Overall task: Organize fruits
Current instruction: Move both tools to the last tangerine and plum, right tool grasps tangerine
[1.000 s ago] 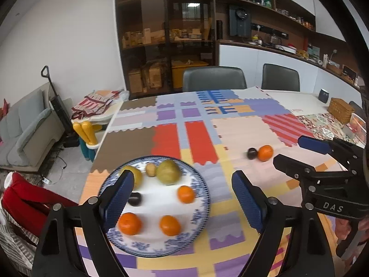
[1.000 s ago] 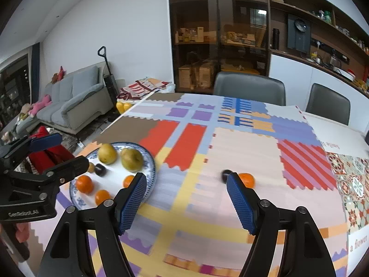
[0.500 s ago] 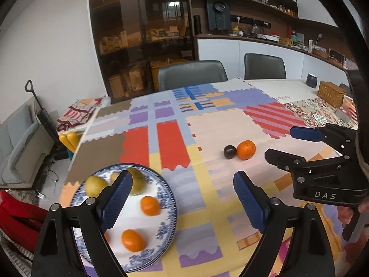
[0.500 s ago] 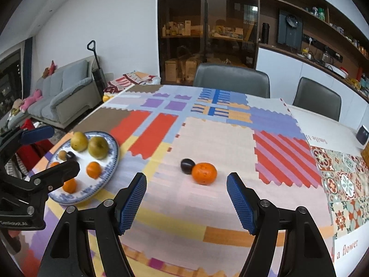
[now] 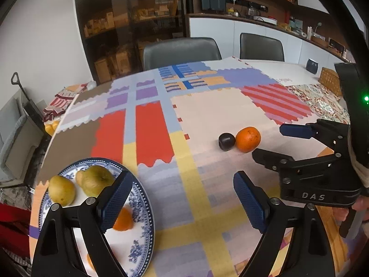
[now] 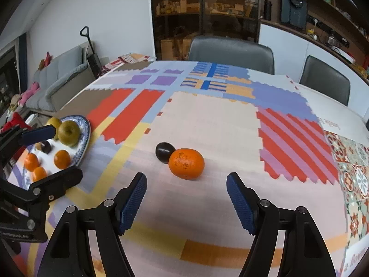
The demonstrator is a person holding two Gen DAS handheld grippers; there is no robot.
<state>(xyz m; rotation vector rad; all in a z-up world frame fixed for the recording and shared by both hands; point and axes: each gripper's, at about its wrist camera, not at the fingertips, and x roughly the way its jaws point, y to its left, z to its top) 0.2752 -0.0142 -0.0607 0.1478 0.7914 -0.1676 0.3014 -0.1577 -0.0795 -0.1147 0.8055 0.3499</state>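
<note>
Most fruit plated — two pieces left out.
Pears and small oranges are seen on the plate (image 6: 85,131); the orange (image 6: 186,164) and touching plum (image 6: 165,152) lie on the cloth before the right gripper (image 6: 186,202), jaws apart, empty — left gripper (image 5: 182,202) likewise.

Even indoor light, soft shadows, fisheye-bent edges (dark corners), slight blur
</note>
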